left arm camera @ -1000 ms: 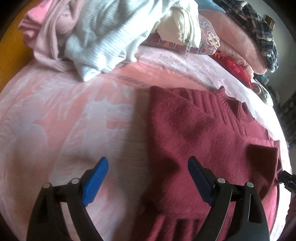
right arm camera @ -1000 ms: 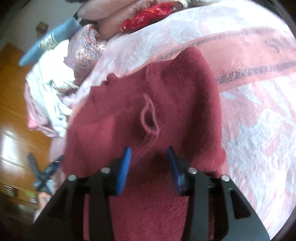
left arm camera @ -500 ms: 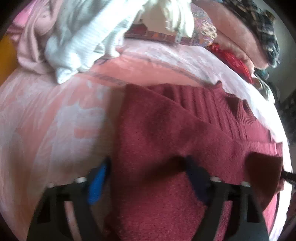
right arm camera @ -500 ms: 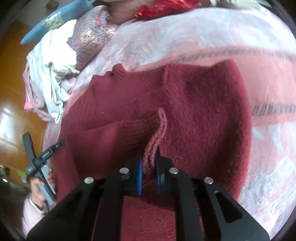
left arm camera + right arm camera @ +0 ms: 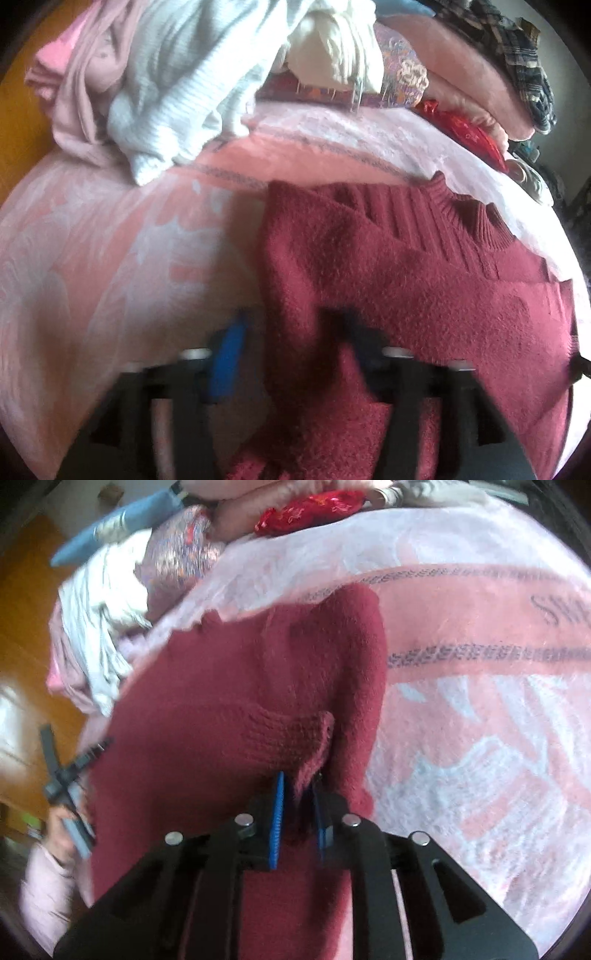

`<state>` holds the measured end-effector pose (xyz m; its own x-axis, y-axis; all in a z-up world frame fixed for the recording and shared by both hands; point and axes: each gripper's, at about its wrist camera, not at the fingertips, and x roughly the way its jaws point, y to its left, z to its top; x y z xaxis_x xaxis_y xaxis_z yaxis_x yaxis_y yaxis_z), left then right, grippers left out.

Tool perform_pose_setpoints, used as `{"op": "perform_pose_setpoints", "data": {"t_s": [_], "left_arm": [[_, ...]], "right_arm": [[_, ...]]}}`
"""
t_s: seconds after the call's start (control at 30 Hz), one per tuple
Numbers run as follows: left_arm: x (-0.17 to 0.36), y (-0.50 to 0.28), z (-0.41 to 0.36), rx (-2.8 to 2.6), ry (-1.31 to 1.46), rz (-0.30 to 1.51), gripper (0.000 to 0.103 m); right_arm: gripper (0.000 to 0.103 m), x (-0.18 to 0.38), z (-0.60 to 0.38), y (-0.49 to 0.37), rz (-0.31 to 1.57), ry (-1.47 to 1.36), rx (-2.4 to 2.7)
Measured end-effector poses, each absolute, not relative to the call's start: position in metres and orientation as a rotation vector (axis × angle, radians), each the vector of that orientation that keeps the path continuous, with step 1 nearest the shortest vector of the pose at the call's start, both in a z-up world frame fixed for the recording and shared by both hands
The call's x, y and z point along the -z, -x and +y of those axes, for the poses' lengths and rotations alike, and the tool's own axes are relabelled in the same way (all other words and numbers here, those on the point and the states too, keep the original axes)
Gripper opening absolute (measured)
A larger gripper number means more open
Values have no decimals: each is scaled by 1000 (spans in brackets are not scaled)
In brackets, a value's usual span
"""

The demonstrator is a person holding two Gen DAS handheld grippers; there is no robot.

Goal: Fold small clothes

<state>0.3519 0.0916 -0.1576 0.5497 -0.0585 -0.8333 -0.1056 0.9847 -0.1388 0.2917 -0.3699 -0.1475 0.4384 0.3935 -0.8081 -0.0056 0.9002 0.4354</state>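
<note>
Left wrist view: the maroon sweater [image 5: 424, 295] fills the lower right of the frame, lying on the pink blanket [image 5: 110, 258], collar toward the upper right. Since a second ago its left edge has slid in between the fingers of the left gripper [image 5: 291, 343]. Jaws stand wide apart and straddle that edge, the blue pad [image 5: 227, 354] at lower centre-left on bare blanket, the other finger over the knit. They narrowed, then have just opened a little again, sweater between them, no pinch visible. The frame is blurred low down. A pile of clothes [image 5: 177, 85] sits across the top.

Right wrist view: the right gripper [image 5: 297, 812] at lower centre has its jaws close together, clamped on the ribbed cuff [image 5: 306, 738] of the sleeve. A second ago the jaws were open over the flat cuff; they closed on it and have just eased slightly, cloth between the pads. The sleeve now lies drawn across the sweater body toward frame centre. The other gripper and a hand show at the left edge.

Judgement: sleeve fold is under way on the right; left side not yet gripped.
</note>
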Motion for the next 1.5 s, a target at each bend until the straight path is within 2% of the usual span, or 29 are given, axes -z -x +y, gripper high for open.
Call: {"op": "perform_pose_setpoints", "data": {"t_s": [0.03,0.07,0.13,0.33,0.47,0.5,0.57,0.6,0.67,0.7,0.77,0.83,0.87,1.0,1.13,1.2,1.23,1.3,1.33,1.43,1.5], "left_arm": [[157,-353,93,-22,200,996,80],[157,-354,94,-16,214,999,80],[156,-358,97,-29,224,1006,87],[159,-371,88,-12,207,1036,89],[162,-379,77,4,167,1051,90],[163,-380,76,2,160,1054,90],[165,-382,76,1,168,1056,89],[165,-383,76,2,179,1053,85],[166,-385,72,2,155,1046,58],[164,-385,70,1,142,1037,50],[159,-384,68,-8,126,1009,26],[150,-381,75,-41,152,961,15],[147,-380,80,-49,180,938,15],[139,-375,85,-102,197,854,15],[159,-384,62,-103,84,951,20],[160,-384,59,-123,66,938,29],[160,-384,59,-115,70,946,33],[156,-385,65,-96,92,966,53],[154,-384,68,-74,110,978,69],[149,-373,77,-26,154,1005,77],[149,-364,81,22,176,1035,80]], "right_arm": [[28,140,-371,-293,1073,-381,-248],[32,133,-371,-295,1048,-366,-243],[49,125,-370,-302,1034,-369,-271],[51,138,-357,-324,1123,-273,-233],[51,153,-354,-326,1171,-238,-240],[46,154,-351,-326,1176,-218,-245],[23,155,-347,-327,1186,-178,-241],[8,153,-345,-328,1176,-173,-254],[8,141,-345,-327,1121,-204,-271],[7,134,-344,-326,1096,-210,-280],[7,114,-345,-326,1014,-229,-306],[7,85,-350,-322,865,-269,-352],[7,73,-356,-322,796,-299,-358],[7,94,-370,-340,887,-319,-247],[9,151,-372,-357,1065,-319,-123],[11,160,-373,-353,1067,-316,-115],[19,157,-374,-351,1069,-322,-116],[27,148,-376,-348,1093,-326,-125],[28,146,-375,-346,1094,-327,-132],[38,139,-373,-330,1134,-336,-191],[38,143,-369,-320,1173,-327,-223]]}}
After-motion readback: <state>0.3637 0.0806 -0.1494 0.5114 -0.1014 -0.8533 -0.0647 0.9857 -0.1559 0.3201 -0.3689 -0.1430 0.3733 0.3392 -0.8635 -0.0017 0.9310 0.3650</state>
